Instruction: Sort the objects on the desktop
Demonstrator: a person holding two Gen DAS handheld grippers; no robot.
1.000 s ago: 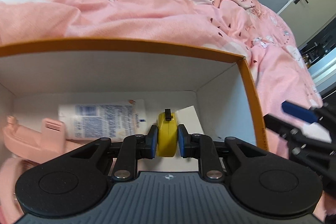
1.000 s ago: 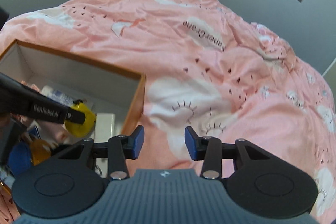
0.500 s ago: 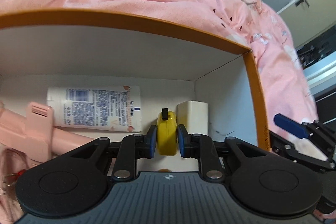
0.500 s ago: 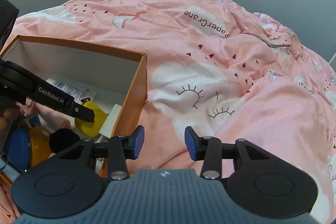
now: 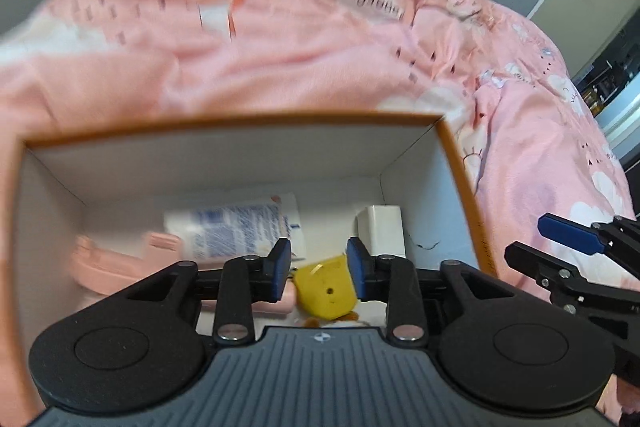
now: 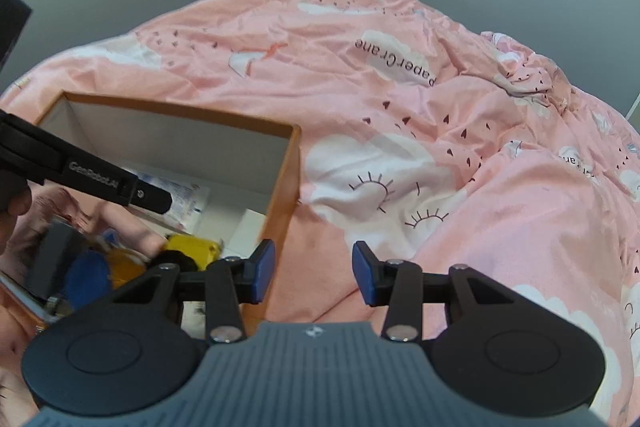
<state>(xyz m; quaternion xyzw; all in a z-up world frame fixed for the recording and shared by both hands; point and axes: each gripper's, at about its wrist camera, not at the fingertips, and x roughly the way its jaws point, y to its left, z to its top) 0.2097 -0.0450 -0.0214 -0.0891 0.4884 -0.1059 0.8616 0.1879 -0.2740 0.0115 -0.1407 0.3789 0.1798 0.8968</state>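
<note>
A: How is the left gripper [image 5: 319, 263] built?

B: Two black linkage arms are seen, each ended by a blue pad [image 5: 280, 269]. Silver pivot screws are set along the arms, and two round black discs flank a grey ribbed plate with a small round emblem.

A: And the right gripper [image 6: 314, 277]?

B: The same black arms, blue pads [image 6: 262, 271], silver screws and grey ribbed plate are shown. From the right wrist view, white "GenRobot.AI" lettering is read on the left gripper's black side, and bare skin of the person's hand [image 6: 18, 205] is glimpsed at the left edge.
</note>
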